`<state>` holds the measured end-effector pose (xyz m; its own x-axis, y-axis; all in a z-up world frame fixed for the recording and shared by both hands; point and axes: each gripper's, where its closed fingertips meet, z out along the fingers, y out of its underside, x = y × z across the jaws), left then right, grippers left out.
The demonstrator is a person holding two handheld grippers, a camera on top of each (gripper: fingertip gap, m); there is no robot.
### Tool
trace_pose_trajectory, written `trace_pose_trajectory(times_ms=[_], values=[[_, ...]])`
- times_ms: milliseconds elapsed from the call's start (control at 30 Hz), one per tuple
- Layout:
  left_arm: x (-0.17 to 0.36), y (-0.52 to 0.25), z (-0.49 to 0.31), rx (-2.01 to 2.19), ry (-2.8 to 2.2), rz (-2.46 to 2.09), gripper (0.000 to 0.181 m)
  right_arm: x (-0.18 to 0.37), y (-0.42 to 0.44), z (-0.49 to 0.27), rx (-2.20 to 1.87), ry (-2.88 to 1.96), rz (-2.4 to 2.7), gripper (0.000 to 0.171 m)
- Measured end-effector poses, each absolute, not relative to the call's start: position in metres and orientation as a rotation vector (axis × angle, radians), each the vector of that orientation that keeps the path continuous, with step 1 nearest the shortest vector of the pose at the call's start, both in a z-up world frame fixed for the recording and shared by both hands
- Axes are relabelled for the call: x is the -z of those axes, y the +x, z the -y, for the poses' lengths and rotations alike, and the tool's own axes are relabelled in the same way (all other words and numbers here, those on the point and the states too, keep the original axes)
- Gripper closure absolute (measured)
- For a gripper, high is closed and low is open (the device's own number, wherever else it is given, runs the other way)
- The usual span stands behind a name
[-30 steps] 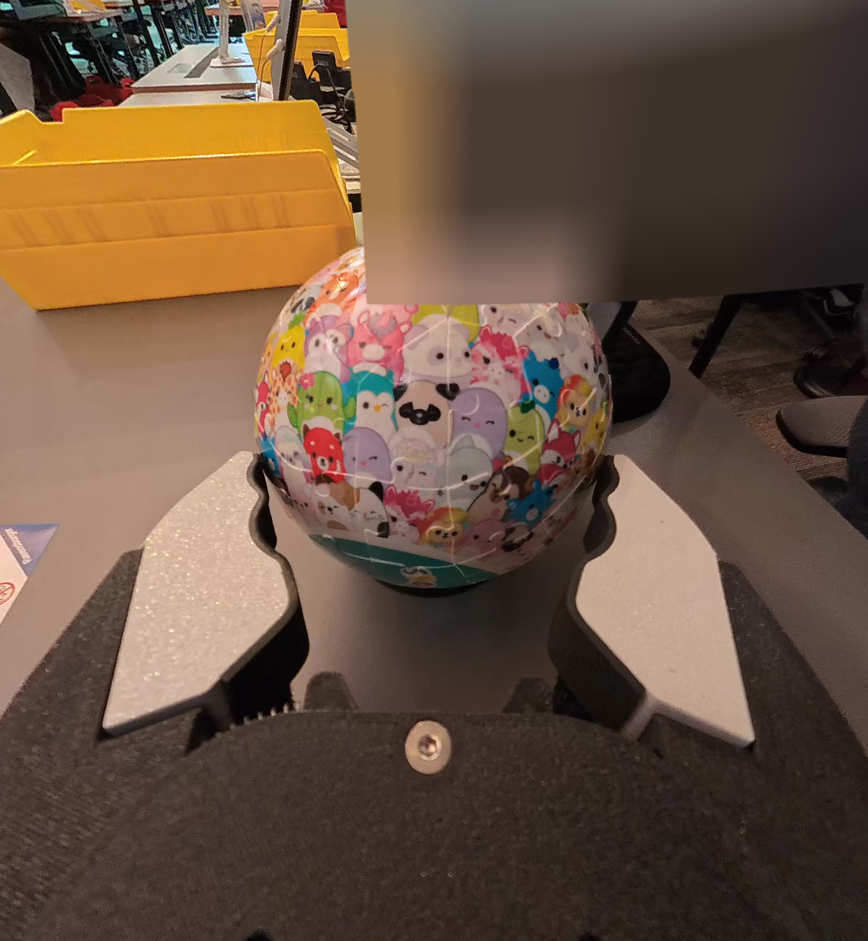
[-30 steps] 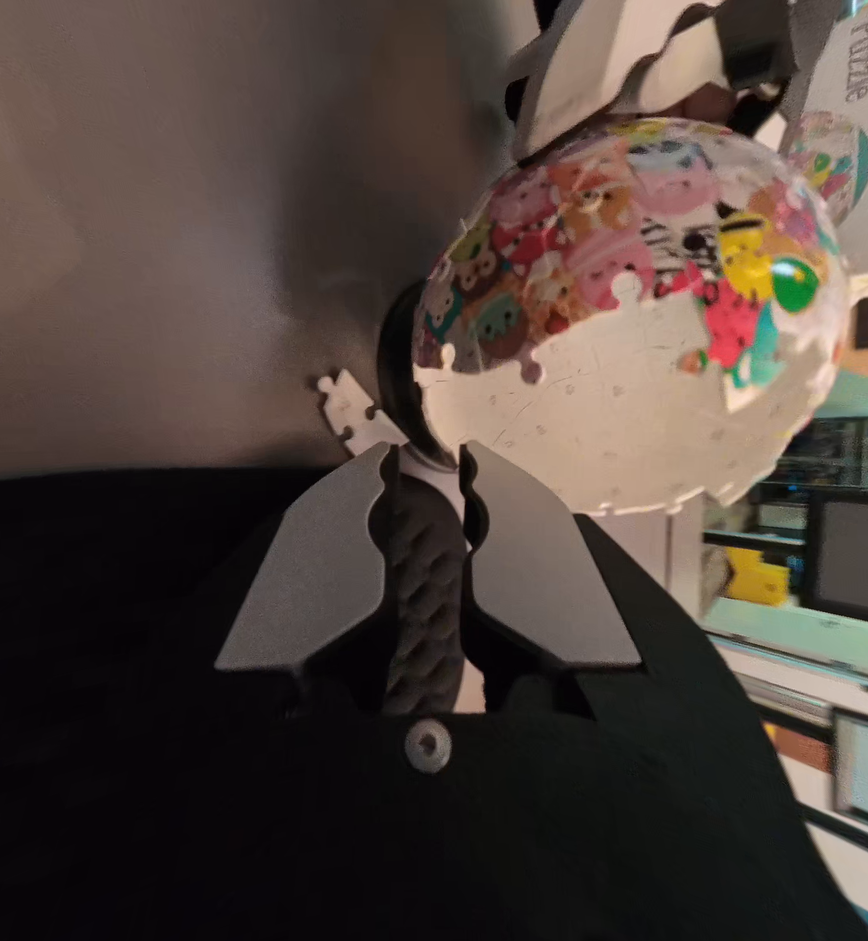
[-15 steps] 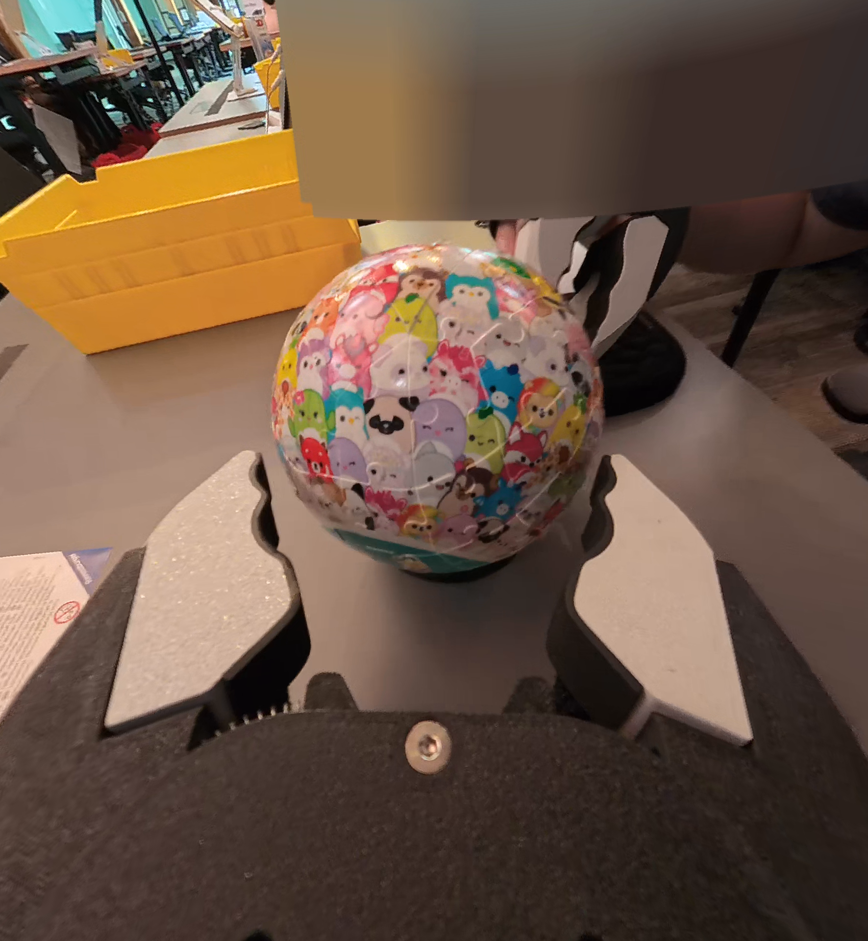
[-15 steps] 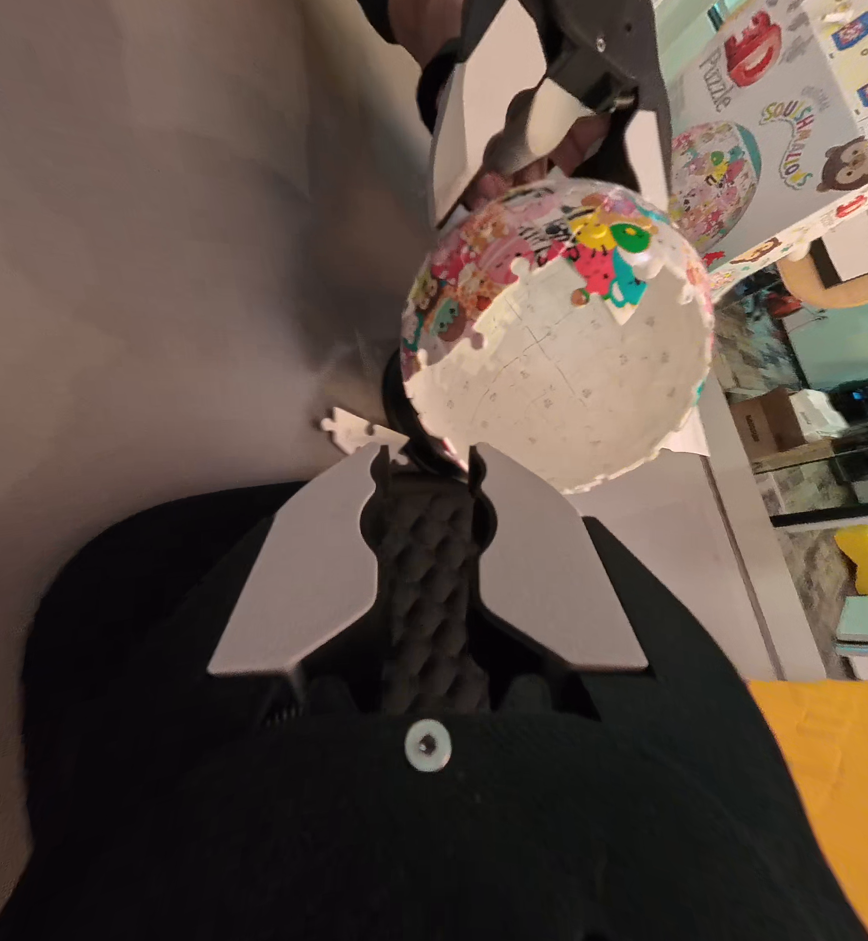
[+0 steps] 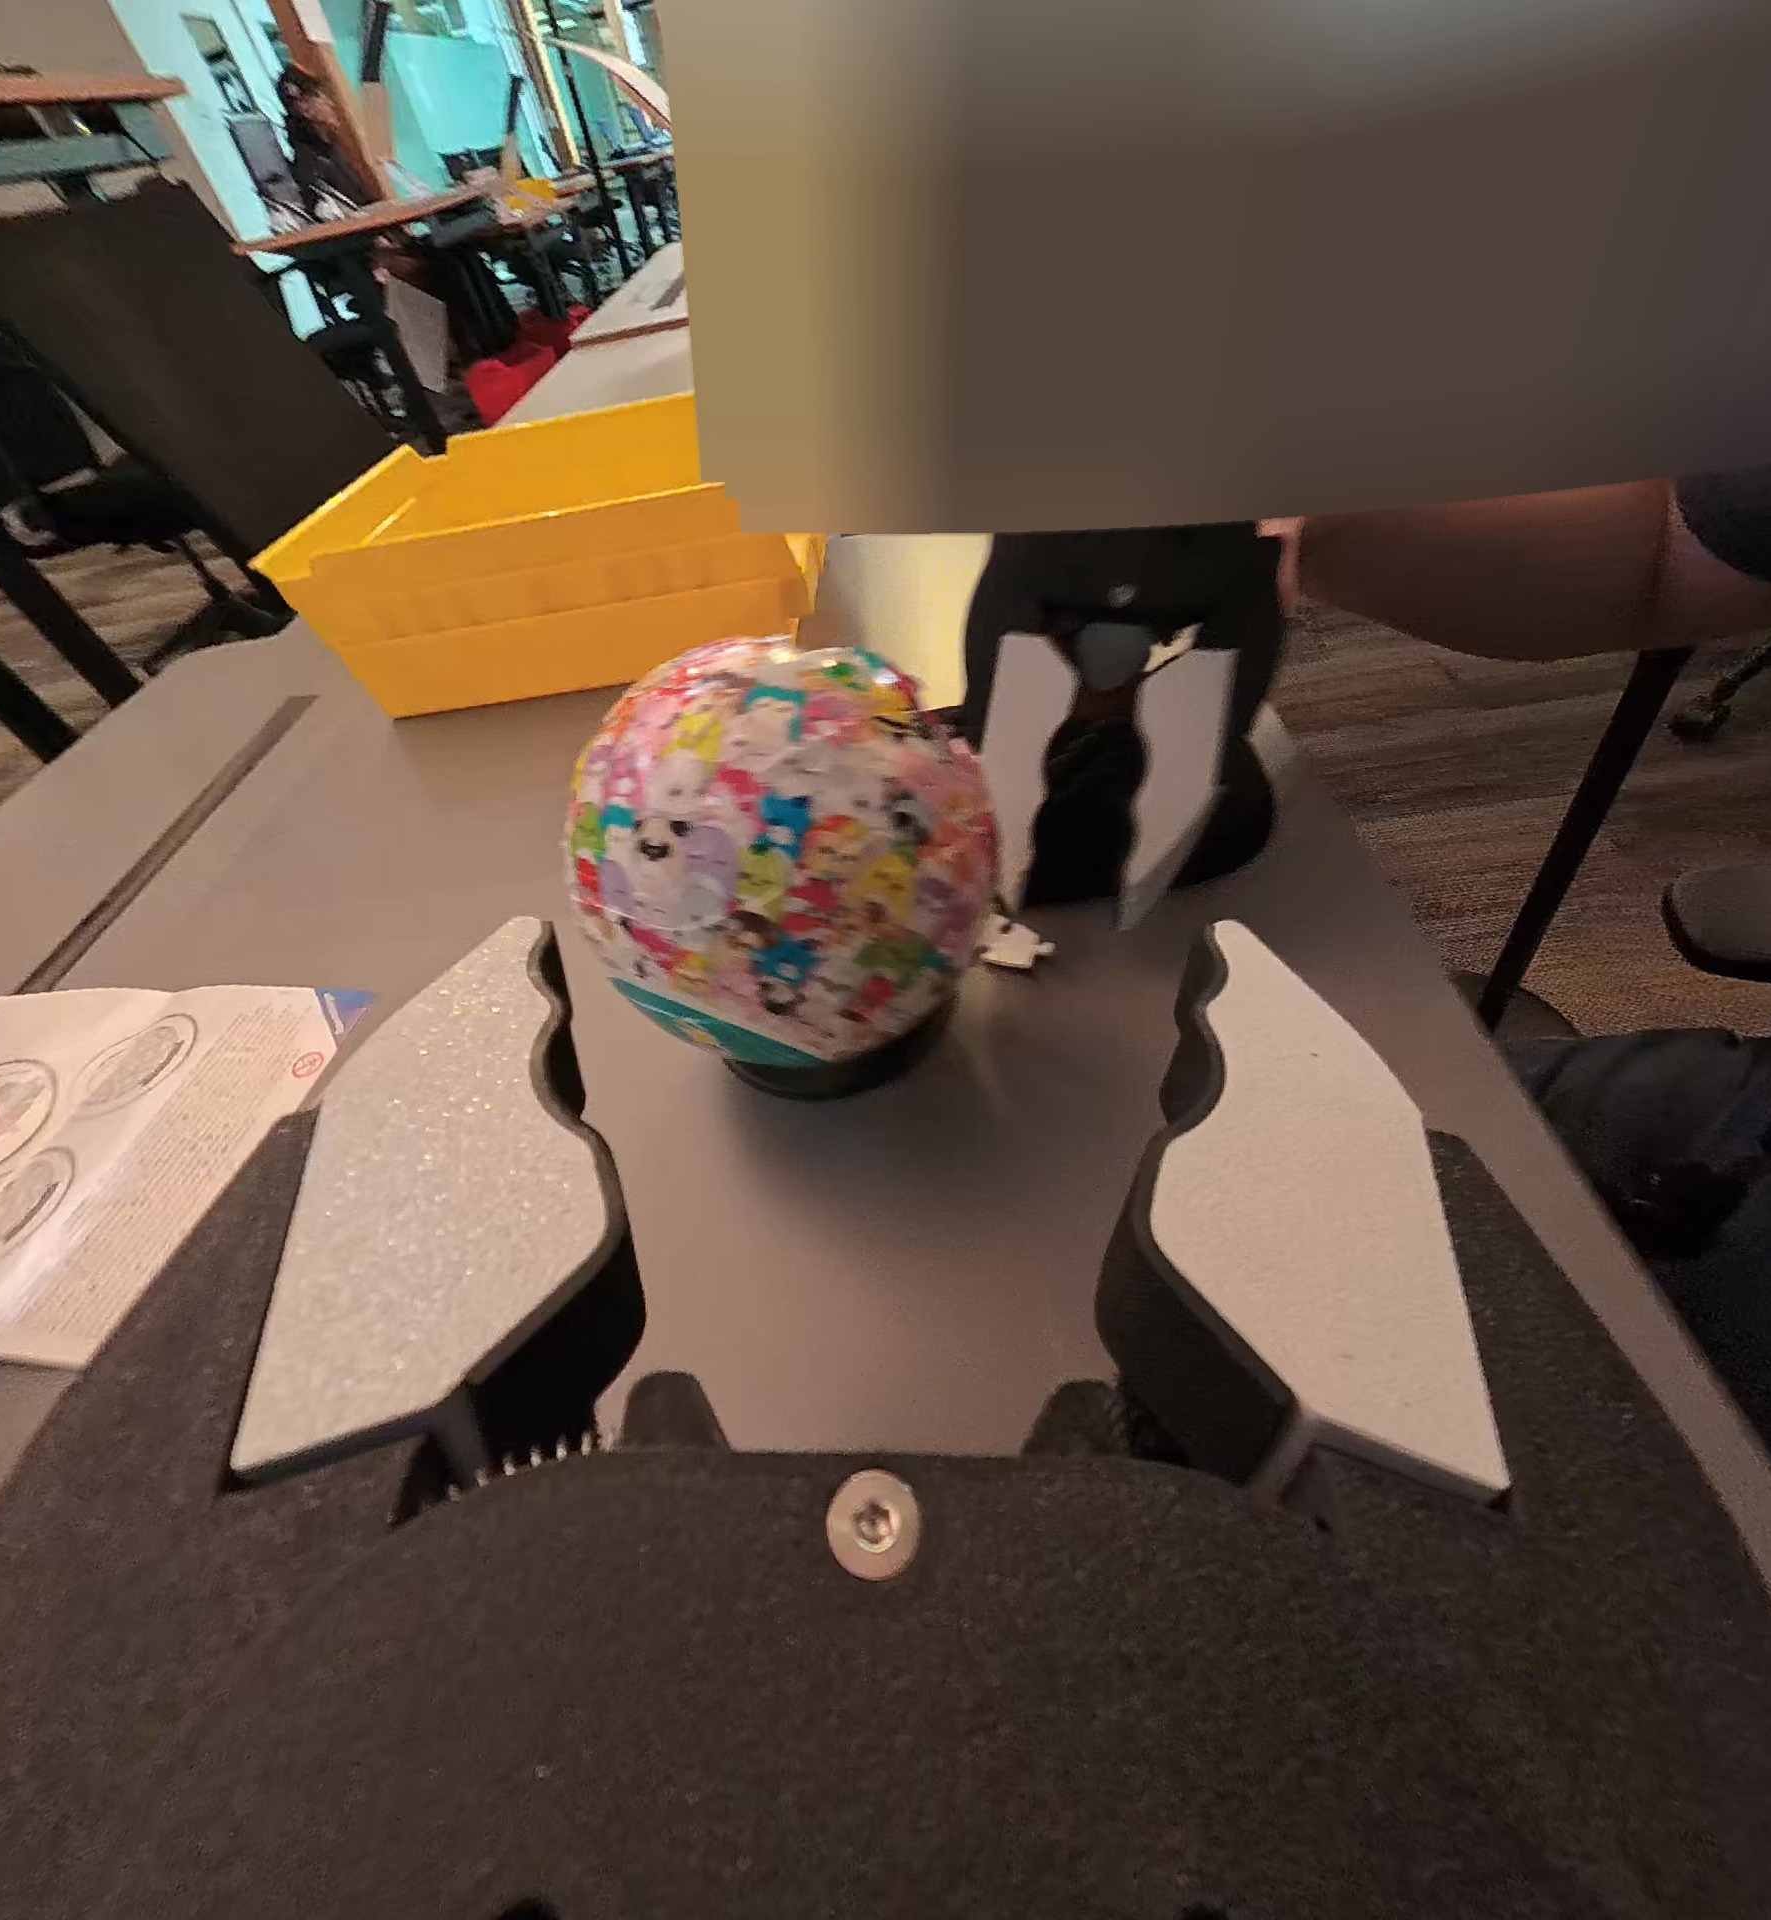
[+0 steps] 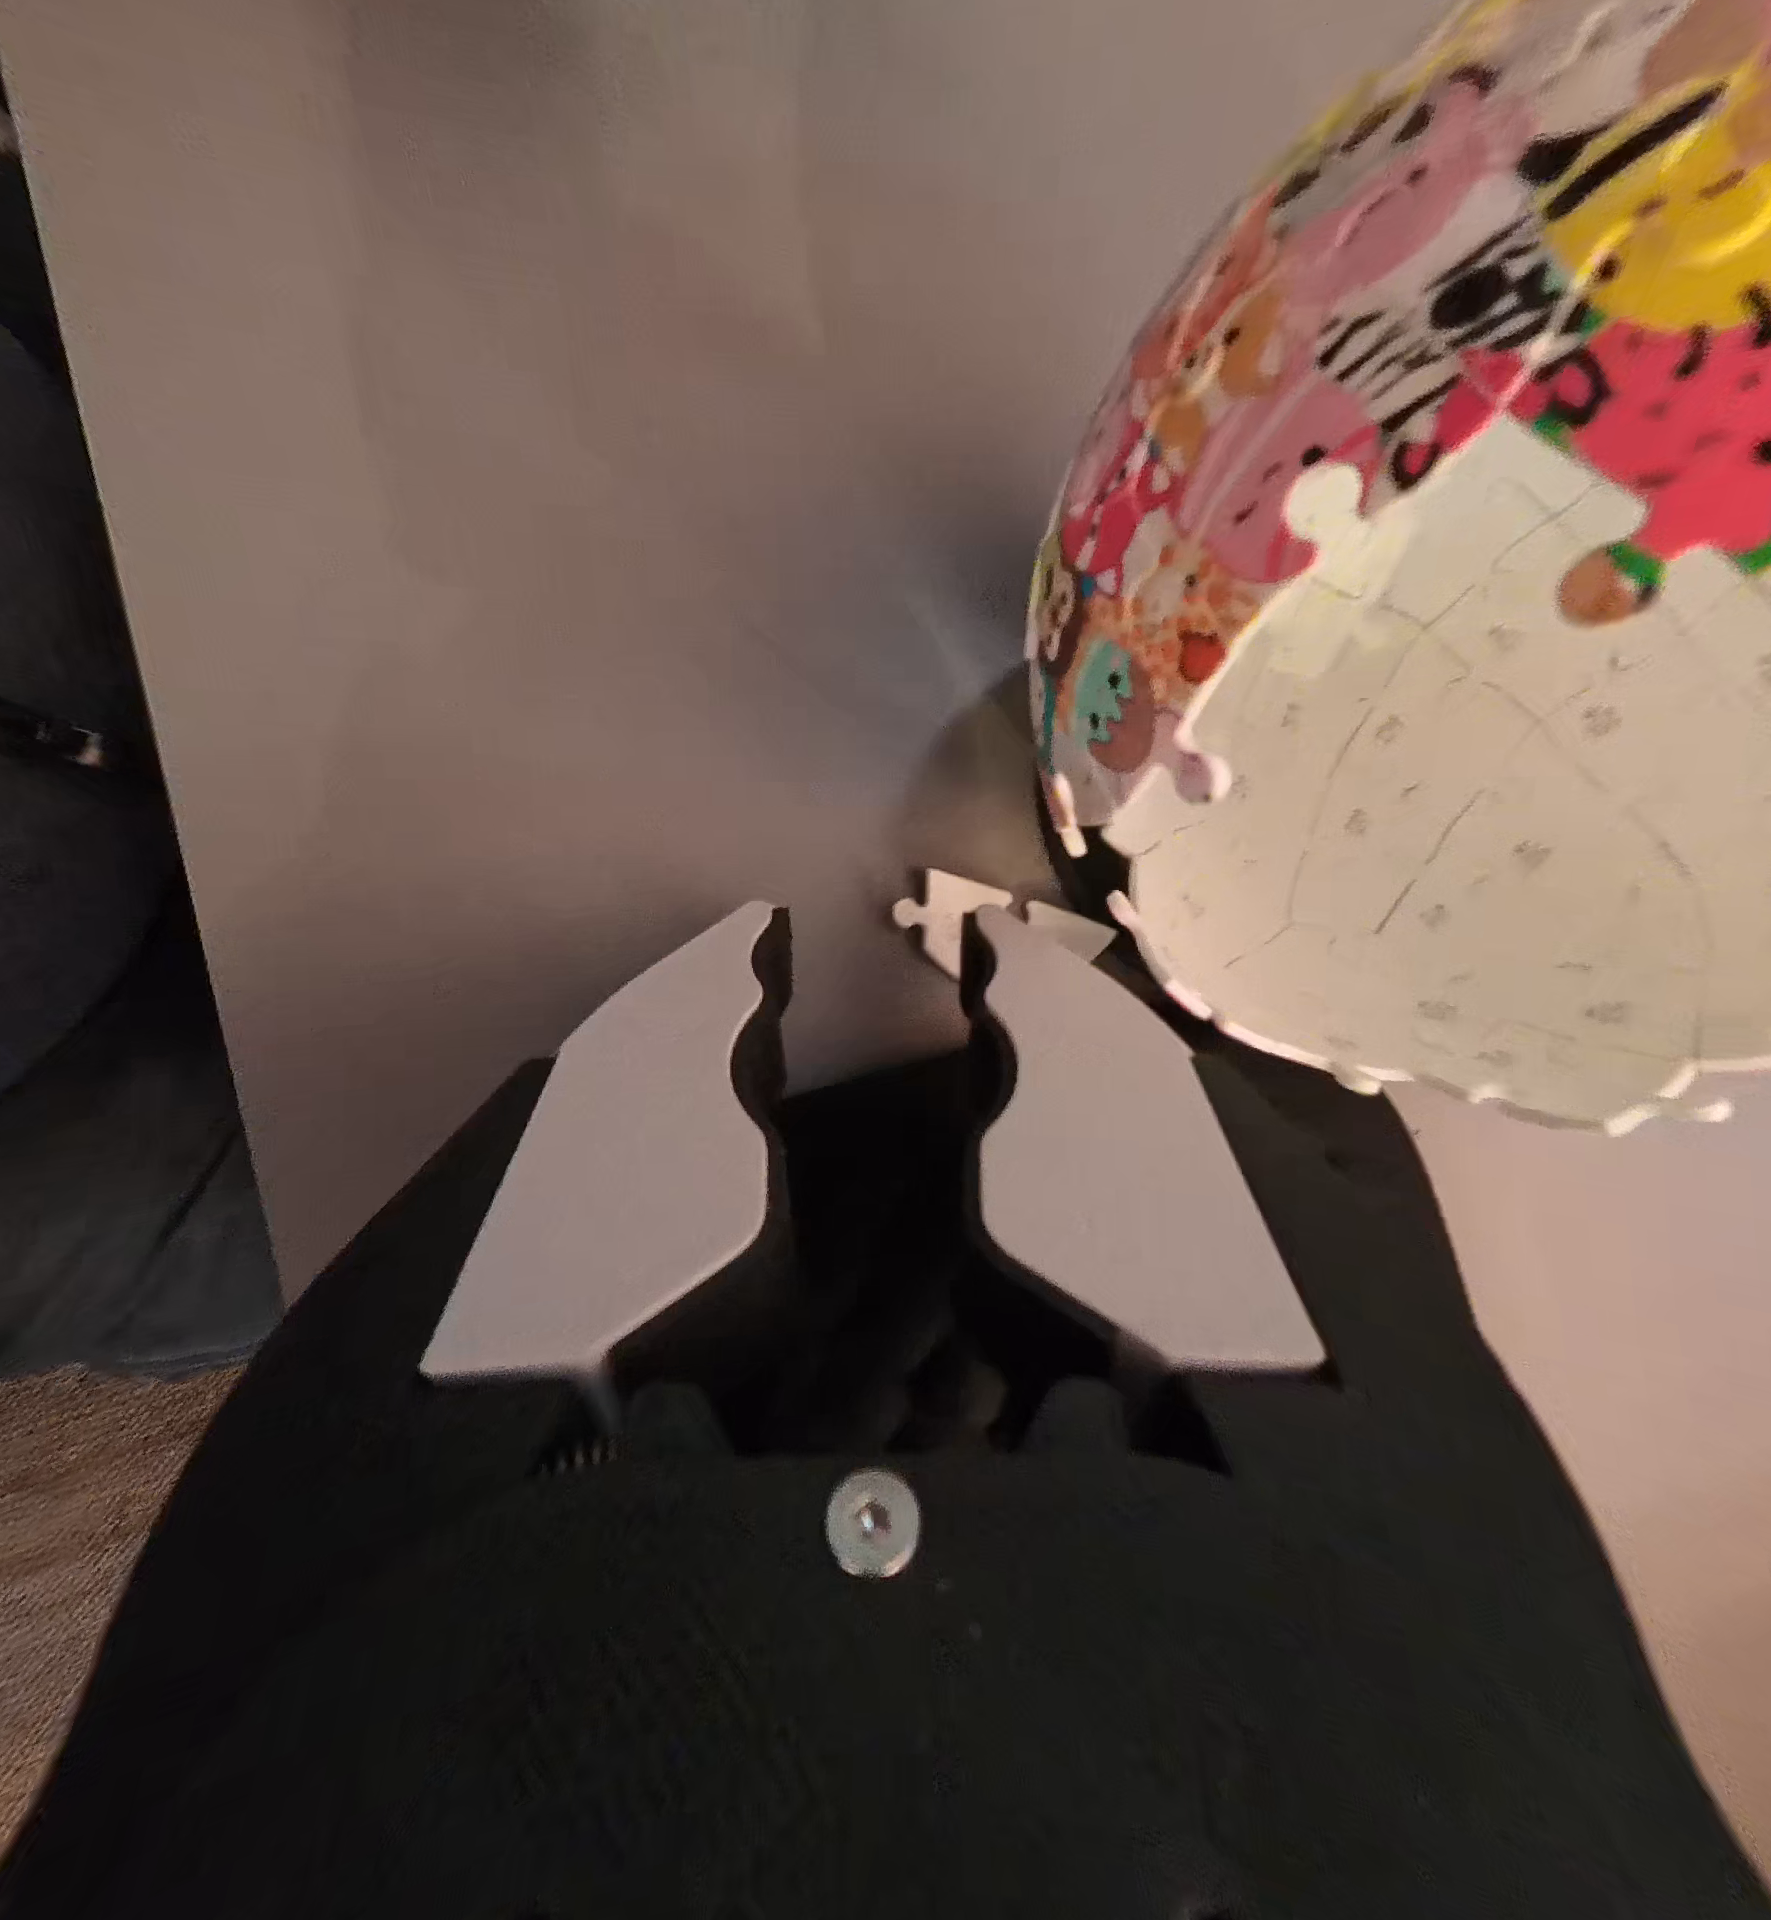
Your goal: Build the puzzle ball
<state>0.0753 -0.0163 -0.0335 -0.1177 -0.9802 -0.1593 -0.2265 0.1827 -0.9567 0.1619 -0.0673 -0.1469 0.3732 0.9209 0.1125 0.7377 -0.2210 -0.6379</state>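
The puzzle ball (image 5: 782,852), covered in colourful cartoon animals, sits on a black ring stand (image 5: 839,1070) on the grey table. My left gripper (image 5: 876,935) is open and empty, a short way in front of the ball. In the right wrist view the ball (image 6: 1483,343) has a large gap that shows its white inside (image 6: 1483,883). A loose white puzzle piece (image 6: 938,920) lies on the table by the stand; it also shows in the left wrist view (image 5: 1016,945). My right gripper (image 6: 873,920) is partly open and empty, its right fingertip just over the piece.
Stacked yellow bins (image 5: 548,582) stand at the table's far side. A printed leaflet (image 5: 81,1164) lies at the left front. My right gripper (image 5: 1078,904) points down behind the ball, with a person's arm (image 5: 1483,582) above. The table edge (image 5: 1432,935) runs along the right. The gap from one gripper's tips to the other's is roughly 15 cm.
My left gripper has drawn back from the ball and stayed open. My right gripper has opened its jaws and dropped towards the table, beside the loose piece.
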Motion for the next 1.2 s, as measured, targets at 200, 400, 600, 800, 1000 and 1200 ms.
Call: trace_pose_trajectory(times_ms=[200, 400, 600, 800, 1000, 1200], values=[[0.020, 0.043, 0.043, 0.989, -1.188, -1.449, 0.073, 0.154, 0.162, 0.068, -0.402, -2.114, 1.414, 0.144], [0.011, 0.009, 0.055, 0.972, -1.194, -1.352, 0.076, 0.158, 0.163, 0.067, -0.349, -2.196, 1.389, 0.144], [0.005, -0.016, 0.059, 0.950, -1.205, -1.297, 0.077, 0.161, 0.163, 0.068, -0.357, -2.248, 1.388, 0.142], [0.003, -0.026, 0.064, 0.964, -1.206, -1.265, 0.078, 0.161, 0.153, 0.083, -0.370, -2.274, 1.455, 0.139], [0.027, -0.009, 0.079, 1.034, -1.293, -1.307, 0.081, 0.159, 0.108, 0.119, -0.491, -2.233, 1.510, 0.141], [0.047, 0.020, 0.105, 1.094, -1.289, -1.396, 0.086, 0.127, 0.140, 0.088, -0.155, -2.049, 1.233, 0.148]])
